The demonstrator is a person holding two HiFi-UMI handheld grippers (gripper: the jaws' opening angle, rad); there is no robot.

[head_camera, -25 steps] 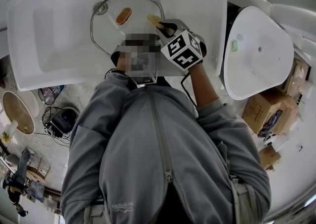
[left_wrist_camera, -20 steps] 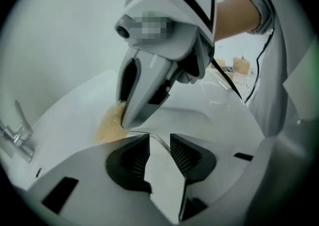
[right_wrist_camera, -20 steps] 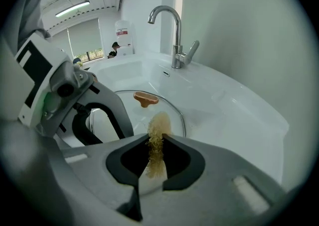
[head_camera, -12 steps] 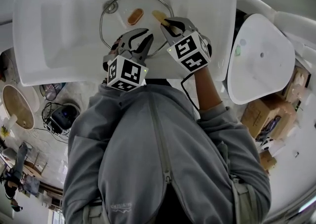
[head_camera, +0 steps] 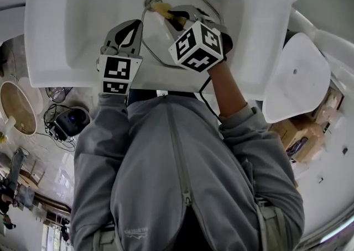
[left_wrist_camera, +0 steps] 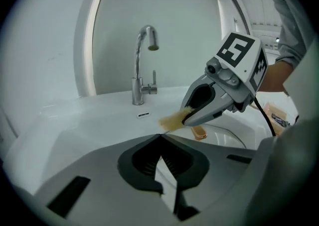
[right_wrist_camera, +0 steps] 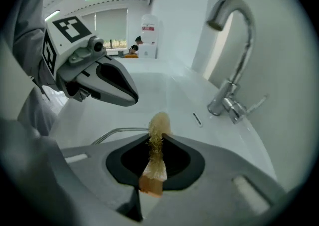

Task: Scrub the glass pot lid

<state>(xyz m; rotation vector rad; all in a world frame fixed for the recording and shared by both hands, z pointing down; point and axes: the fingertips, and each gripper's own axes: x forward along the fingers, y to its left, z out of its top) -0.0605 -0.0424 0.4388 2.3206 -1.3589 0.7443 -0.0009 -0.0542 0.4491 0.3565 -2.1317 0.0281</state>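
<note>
The glass pot lid (head_camera: pixel 160 45) with a metal rim lies in the white sink (head_camera: pixel 61 23); its brown knob (left_wrist_camera: pixel 199 132) shows in the left gripper view. My right gripper (head_camera: pixel 176 16) is shut on a yellow scrub brush (head_camera: pixel 162 10), held over the lid's far edge near the faucet. The brush (right_wrist_camera: pixel 156 145) stands pinched between the right gripper (right_wrist_camera: pixel 158 139) jaws. My left gripper (head_camera: pixel 133 24) hovers over the basin just left of the lid; its jaws have just been closing and now meet with nothing between them. From the left gripper (left_wrist_camera: pixel 160 138) I see the right gripper (left_wrist_camera: pixel 185 118) beside it.
A chrome faucet (right_wrist_camera: pixel 232 65) stands at the sink's back. A white toilet lid (head_camera: pixel 293 78) lies to the right, with cardboard boxes (head_camera: pixel 301 136) below it. A round wooden bowl (head_camera: pixel 14 106) and cables (head_camera: pixel 61 125) sit on the floor at left.
Both grippers have moved further over the basin toward the faucet. The left gripper's jaws were open half a second ago and are now shut. The brush went from mid-lid to its far edge.
</note>
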